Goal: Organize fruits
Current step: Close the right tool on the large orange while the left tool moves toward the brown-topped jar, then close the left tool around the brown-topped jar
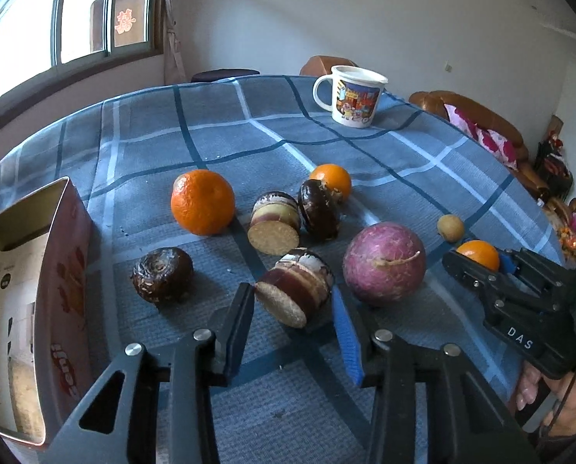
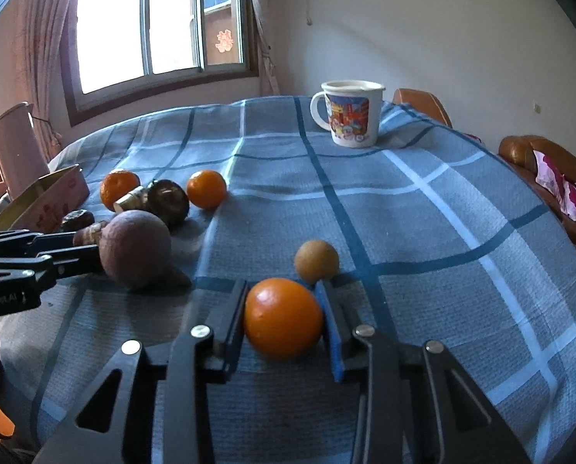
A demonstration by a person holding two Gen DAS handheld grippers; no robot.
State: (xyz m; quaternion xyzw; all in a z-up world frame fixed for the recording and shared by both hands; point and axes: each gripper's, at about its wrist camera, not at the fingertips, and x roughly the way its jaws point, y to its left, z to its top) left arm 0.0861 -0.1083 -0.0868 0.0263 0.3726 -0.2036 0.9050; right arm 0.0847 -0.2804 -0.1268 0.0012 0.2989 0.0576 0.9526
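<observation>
While the right gripper [image 2: 283, 311] squeezes a small orange [image 2: 283, 318] between both pads low over the blue checked tablecloth [image 2: 423, 232], just in front of a longan [image 2: 316, 261], the left gripper [image 1: 293, 301] brackets a cut sugarcane piece [image 1: 293, 290], left finger [image 1: 238, 309] touching; whether it grips is unclear. The open tin box [image 1: 62, 255] stands left.

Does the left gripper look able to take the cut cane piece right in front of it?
Probably yes: the left gripper is open, its fingers already flank the cut cane piece, and nothing lies between them.
</observation>
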